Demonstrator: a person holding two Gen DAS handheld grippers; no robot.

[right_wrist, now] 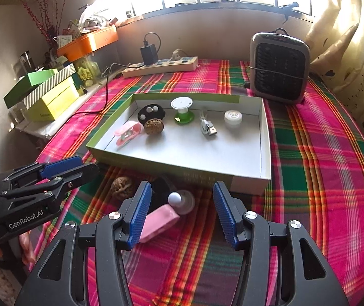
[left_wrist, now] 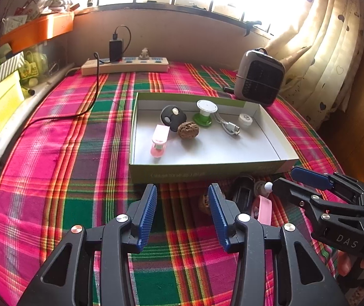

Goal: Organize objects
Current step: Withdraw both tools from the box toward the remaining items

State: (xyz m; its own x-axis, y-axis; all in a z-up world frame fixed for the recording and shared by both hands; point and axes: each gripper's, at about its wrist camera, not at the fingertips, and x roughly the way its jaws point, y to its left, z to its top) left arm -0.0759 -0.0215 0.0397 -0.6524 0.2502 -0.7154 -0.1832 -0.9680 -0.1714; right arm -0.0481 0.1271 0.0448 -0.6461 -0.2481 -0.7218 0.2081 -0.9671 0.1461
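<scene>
A shallow white box (right_wrist: 265,137) with a green rim sits mid-table and also shows in the left wrist view (left_wrist: 207,172). It holds a pink clip (right_wrist: 128,132), a black paw-shaped item (right_wrist: 150,112), a walnut (right_wrist: 154,126), a green-and-white spool (right_wrist: 182,111), a USB cable (right_wrist: 207,126) and a white cap (right_wrist: 233,117). In front of the box lie a second walnut (right_wrist: 122,187), a pink bar (right_wrist: 160,221), a white knob on a round base (right_wrist: 180,200) and a black item (right_wrist: 161,186). My right gripper (right_wrist: 180,213) is open over the pink bar. My left gripper (left_wrist: 182,216) is open and empty.
A power strip (right_wrist: 161,66) with a black charger and trailing cable lies at the back. A small grey heater (right_wrist: 279,67) stands at back right. Yellow and green boxes (right_wrist: 51,94) and an orange tray (right_wrist: 90,42) crowd the left ledge. Curtains hang on the right.
</scene>
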